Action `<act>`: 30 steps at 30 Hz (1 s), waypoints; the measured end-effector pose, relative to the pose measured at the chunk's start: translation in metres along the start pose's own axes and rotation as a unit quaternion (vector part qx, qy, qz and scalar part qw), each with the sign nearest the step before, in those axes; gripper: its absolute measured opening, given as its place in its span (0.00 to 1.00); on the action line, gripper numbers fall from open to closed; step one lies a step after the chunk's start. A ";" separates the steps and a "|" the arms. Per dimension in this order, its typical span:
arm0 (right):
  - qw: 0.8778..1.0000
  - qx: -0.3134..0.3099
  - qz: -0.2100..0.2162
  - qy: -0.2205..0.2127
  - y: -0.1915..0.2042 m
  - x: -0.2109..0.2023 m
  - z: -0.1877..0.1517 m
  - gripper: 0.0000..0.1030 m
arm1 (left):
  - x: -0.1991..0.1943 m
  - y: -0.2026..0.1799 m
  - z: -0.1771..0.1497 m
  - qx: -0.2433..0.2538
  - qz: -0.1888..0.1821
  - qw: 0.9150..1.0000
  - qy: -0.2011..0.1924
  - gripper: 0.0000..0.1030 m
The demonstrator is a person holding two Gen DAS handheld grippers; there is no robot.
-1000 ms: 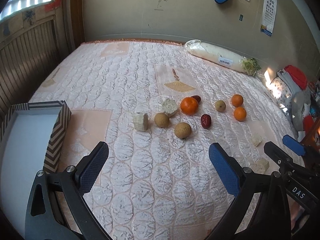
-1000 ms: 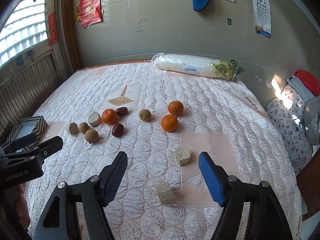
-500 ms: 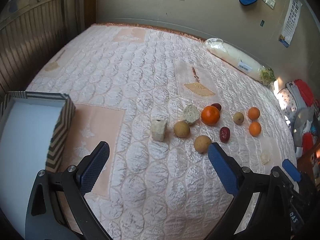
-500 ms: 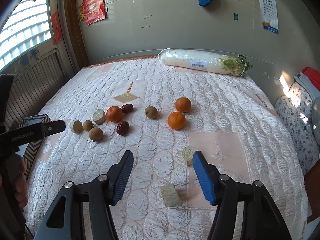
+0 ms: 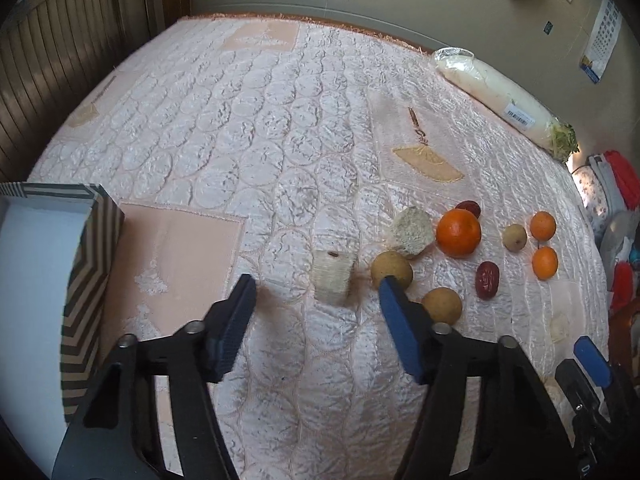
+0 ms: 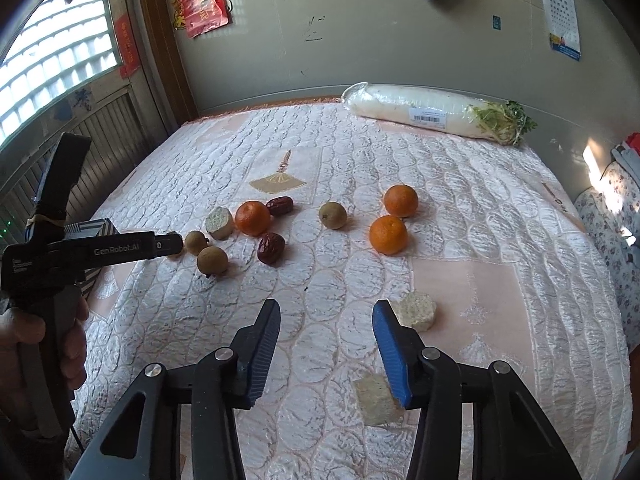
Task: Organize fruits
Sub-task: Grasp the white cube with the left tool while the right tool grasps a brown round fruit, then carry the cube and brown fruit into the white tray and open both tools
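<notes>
writing: "GenRobot.AI" on left claw [image 6: 170, 245] body | container: striped box [image 5: 86, 264] at bed's left edge, interior white, contents unseen | left claw wide, flanking pale cube [image 5: 333, 277] | right claw [image 6: 326, 330] wide | fruits: big orange [image 5: 458, 233], longans, dates mid-bed [image 5: 240, 128]

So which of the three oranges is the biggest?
The large round orange on the left, beside the cut pale chunk and a dark red date. The two smaller oranges sit together, farther right.
</notes>
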State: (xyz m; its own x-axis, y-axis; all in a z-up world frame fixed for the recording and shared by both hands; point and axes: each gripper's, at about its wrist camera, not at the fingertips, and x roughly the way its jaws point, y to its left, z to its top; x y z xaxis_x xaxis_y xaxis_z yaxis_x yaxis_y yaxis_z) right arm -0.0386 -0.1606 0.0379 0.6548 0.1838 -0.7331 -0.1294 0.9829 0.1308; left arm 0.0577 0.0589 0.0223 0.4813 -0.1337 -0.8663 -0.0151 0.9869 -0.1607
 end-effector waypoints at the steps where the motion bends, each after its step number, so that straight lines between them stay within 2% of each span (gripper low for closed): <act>1: 1.000 -0.001 0.003 0.001 0.001 0.001 0.001 0.43 | 0.002 0.001 0.000 -0.002 -0.001 1.000 0.002 0.48; 3: 1.000 -0.005 0.013 0.004 0.004 0.005 0.003 0.39 | 0.002 -0.001 0.000 0.005 0.009 1.000 -0.002 0.36; 5: 1.000 -0.009 0.024 0.011 0.008 0.012 0.005 0.37 | 0.002 -0.002 0.001 0.004 -0.005 1.000 0.001 0.20; 6: 0.999 -0.012 0.029 0.013 0.011 0.015 0.006 0.37 | 0.001 -0.002 0.000 0.004 -0.008 1.000 0.000 0.18; 9: 0.998 -0.027 0.053 0.020 0.022 0.025 0.009 0.37 | -0.003 -0.006 -0.002 0.014 0.012 1.000 -0.014 0.17; 18: 0.992 -0.072 0.095 0.027 0.063 0.063 0.024 0.37 | -0.011 0.002 -0.005 0.006 0.029 0.999 -0.026 0.17; 25: 0.991 -0.087 0.096 0.042 0.077 0.086 0.030 0.37 | -0.011 0.006 -0.006 0.003 0.039 0.999 -0.027 0.17; 26: 0.990 -0.091 0.094 0.045 0.079 0.089 0.030 0.28 | -0.011 0.006 -0.006 0.003 0.040 0.999 -0.027 0.17; 30: 0.990 -0.097 0.092 0.046 0.082 0.090 0.030 0.27 | -0.011 0.006 -0.008 0.003 0.045 0.999 -0.027 0.17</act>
State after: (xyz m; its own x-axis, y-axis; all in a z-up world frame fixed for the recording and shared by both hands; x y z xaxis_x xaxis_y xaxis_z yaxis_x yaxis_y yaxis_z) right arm 0.0319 -0.0635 0.0021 0.5373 0.3484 -0.7681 -0.3856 0.9114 0.1436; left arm 0.0450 0.0654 0.0269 0.5251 -0.0398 -0.8501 -0.0558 0.9951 -0.0810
